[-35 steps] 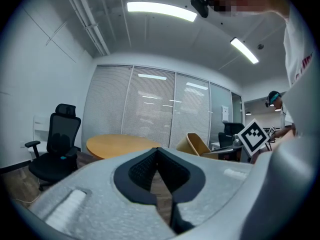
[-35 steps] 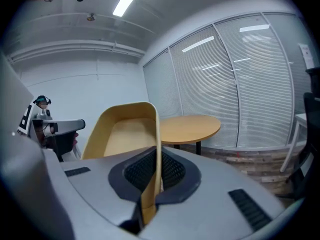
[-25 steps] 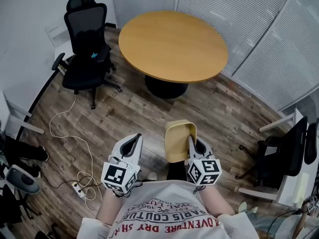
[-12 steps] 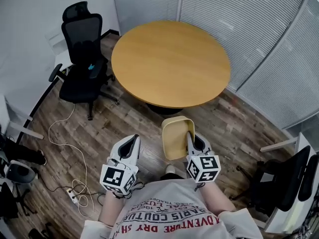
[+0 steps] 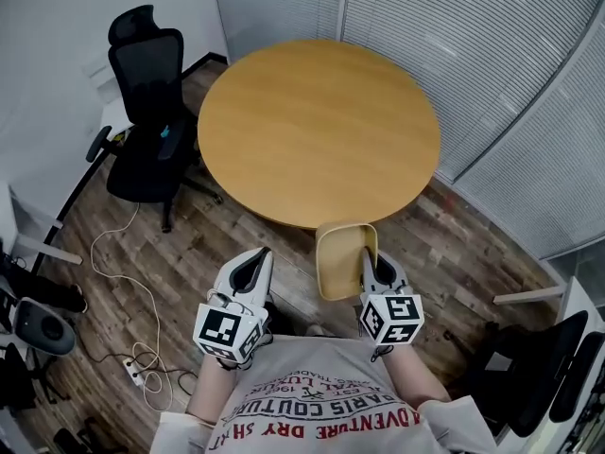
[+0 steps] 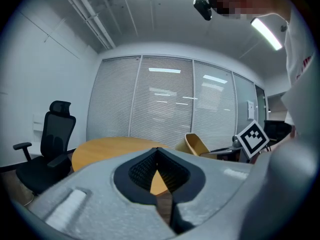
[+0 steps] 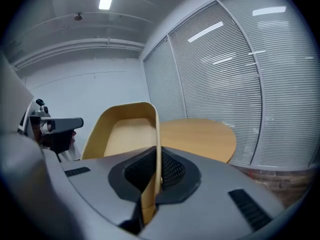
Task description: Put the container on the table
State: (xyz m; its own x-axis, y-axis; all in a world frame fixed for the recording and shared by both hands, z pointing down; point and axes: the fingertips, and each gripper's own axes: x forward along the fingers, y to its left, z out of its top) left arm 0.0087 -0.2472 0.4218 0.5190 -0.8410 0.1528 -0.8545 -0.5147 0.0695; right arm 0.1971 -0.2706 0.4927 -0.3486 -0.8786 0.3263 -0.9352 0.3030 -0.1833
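Note:
A tan, tub-shaped container (image 5: pixel 343 258) hangs in the air just short of the round wooden table's (image 5: pixel 312 126) near edge. My right gripper (image 5: pixel 368 262) is shut on its right wall; in the right gripper view that wall (image 7: pixel 156 149) runs upright between the jaws, with the container's hollow (image 7: pixel 125 134) to the left. My left gripper (image 5: pixel 253 265) is level with it, to its left, shut with nothing in it. In the left gripper view the container (image 6: pixel 196 145) shows at right, beyond the shut left gripper (image 6: pixel 159 156), and the table (image 6: pixel 112 149) lies ahead.
A black office chair (image 5: pixel 146 121) stands left of the table. A white cable and power strip (image 5: pixel 142 362) lie on the wood floor at left. Slatted blinds (image 5: pixel 492 93) line the far and right sides. More dark chairs (image 5: pixel 534 386) sit at lower right.
The table has drawn nearer in the head view as the person stepped forward. Both grippers and the held container now sit close to its near edge.

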